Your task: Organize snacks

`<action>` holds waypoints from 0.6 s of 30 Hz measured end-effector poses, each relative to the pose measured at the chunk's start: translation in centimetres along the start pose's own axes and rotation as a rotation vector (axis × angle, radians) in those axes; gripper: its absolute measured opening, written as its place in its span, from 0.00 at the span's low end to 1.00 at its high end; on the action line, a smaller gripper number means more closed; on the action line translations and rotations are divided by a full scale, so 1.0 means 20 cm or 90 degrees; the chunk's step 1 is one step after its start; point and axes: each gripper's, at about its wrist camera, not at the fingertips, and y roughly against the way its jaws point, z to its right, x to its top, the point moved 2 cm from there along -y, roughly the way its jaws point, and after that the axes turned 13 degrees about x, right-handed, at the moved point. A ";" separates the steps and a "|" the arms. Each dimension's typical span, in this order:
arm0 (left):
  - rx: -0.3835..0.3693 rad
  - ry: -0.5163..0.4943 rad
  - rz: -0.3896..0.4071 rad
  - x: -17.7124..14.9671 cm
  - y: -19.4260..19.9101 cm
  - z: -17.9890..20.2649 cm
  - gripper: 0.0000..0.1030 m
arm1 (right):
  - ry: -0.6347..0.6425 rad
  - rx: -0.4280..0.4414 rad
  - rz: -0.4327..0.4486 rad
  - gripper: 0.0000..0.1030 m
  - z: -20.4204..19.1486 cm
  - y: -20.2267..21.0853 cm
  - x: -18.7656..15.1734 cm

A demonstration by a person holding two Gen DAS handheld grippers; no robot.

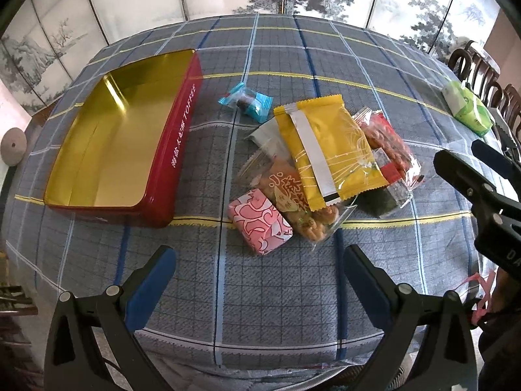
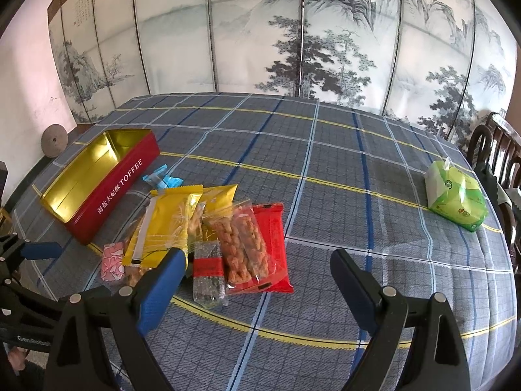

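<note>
An open red toffee tin [image 1: 169,150] with a bare gold inside lies at the left of the table; it also shows in the right wrist view [image 2: 110,192]. Right of it is a pile of snacks: a yellow packet [image 1: 329,146], a pink wrapped sweet [image 1: 259,220], a blue candy [image 1: 246,101], a clear bag of fried twists [image 2: 242,244], a red packet [image 2: 276,244] and a seaweed bar [image 2: 208,268]. My left gripper [image 1: 257,257] is open and empty just in front of the pile. My right gripper [image 2: 259,260] is open and empty, above the pile's right side.
A green tissue pack [image 2: 456,195] lies at the table's far right, near dark wooden chairs [image 2: 501,150]. A painted folding screen [image 2: 293,49] stands behind the table. The checked tablecloth [image 2: 358,179] covers the table.
</note>
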 end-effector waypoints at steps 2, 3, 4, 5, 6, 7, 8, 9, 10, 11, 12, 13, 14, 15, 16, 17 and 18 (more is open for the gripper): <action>0.000 0.000 0.001 0.00 0.00 0.00 0.97 | 0.001 0.000 0.000 0.90 0.00 0.00 0.00; 0.001 0.000 0.002 0.00 0.00 0.00 0.97 | 0.003 0.000 0.000 0.90 0.00 0.00 0.00; 0.001 0.000 0.002 0.00 0.00 0.00 0.97 | 0.001 -0.001 -0.001 0.90 0.00 0.00 0.00; 0.000 -0.001 0.003 0.00 0.00 0.00 0.97 | 0.000 -0.001 -0.001 0.90 0.00 0.00 0.00; 0.001 0.000 0.002 0.00 0.00 0.00 0.97 | 0.000 0.000 -0.001 0.90 0.00 0.00 0.00; 0.001 0.001 0.003 0.00 0.00 0.00 0.97 | -0.001 0.001 0.000 0.90 0.00 0.00 0.00; 0.001 0.000 0.002 0.00 0.00 0.00 0.97 | 0.000 0.001 -0.001 0.90 0.00 0.00 0.00; 0.002 0.000 0.002 0.00 0.00 0.00 0.97 | 0.000 0.001 -0.001 0.90 0.00 0.00 0.00; 0.003 0.002 0.003 0.00 0.01 -0.01 0.97 | 0.000 0.000 -0.002 0.90 -0.01 0.00 0.00; 0.004 0.001 0.004 0.00 0.01 -0.01 0.97 | 0.001 0.001 -0.003 0.90 -0.01 0.00 0.00; 0.006 0.001 0.004 0.00 0.01 -0.01 0.97 | 0.003 0.002 -0.004 0.90 -0.01 0.00 0.00; 0.007 0.001 0.004 0.00 0.01 -0.01 0.97 | 0.004 0.001 -0.004 0.90 -0.01 0.00 0.00; 0.007 0.001 0.004 0.00 0.01 -0.01 0.97 | 0.004 0.000 -0.005 0.90 -0.01 0.00 0.00; 0.007 0.001 0.004 0.00 0.01 -0.01 0.97 | 0.004 0.001 -0.004 0.90 -0.01 0.00 0.00; 0.006 0.001 0.004 0.00 0.01 -0.01 0.97 | 0.003 0.000 -0.004 0.90 -0.01 0.00 0.00; 0.006 0.002 0.004 0.00 0.01 -0.01 0.97 | 0.003 -0.001 -0.005 0.90 -0.01 0.00 0.00; 0.005 0.002 0.004 0.00 0.01 -0.01 0.97 | 0.002 -0.001 -0.006 0.90 -0.01 0.00 0.00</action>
